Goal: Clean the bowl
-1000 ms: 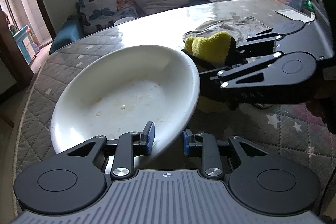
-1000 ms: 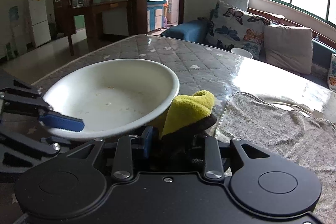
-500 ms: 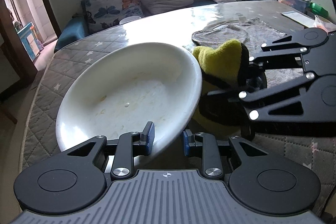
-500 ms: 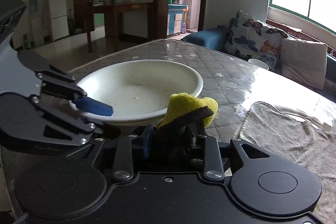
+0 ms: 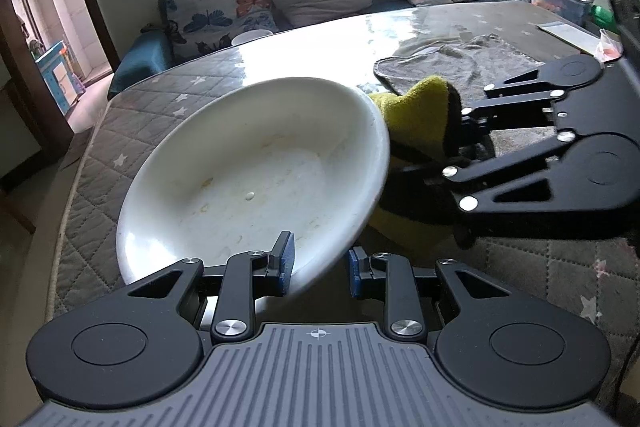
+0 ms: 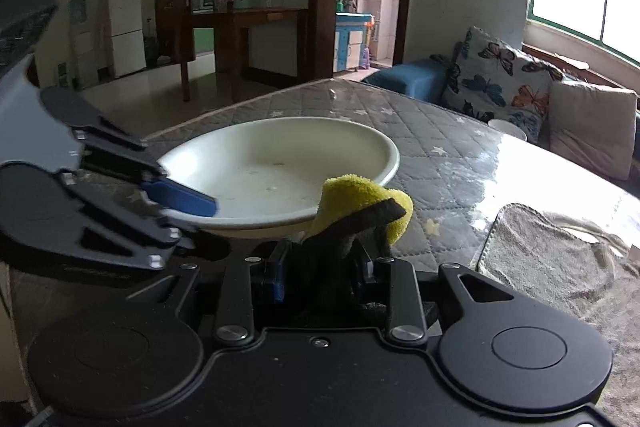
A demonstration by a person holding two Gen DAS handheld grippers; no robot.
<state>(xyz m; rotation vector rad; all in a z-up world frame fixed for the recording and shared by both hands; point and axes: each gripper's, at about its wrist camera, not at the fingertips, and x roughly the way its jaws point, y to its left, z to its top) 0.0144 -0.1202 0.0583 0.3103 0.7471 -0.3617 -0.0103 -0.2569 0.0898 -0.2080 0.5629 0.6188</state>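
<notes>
On the quilted grey table the white bowl sits tilted, its near rim clamped in my left gripper. Just beside it, my right gripper pinches a yellow cloth.

A quilted grey table cover with pale stars spreads under a glossy clear sheet, reaching out ahead of both sets of jaws. A grey towel lies flat on it, ahead and to the right of the left jaws, and just right of the right jaws.
</notes>
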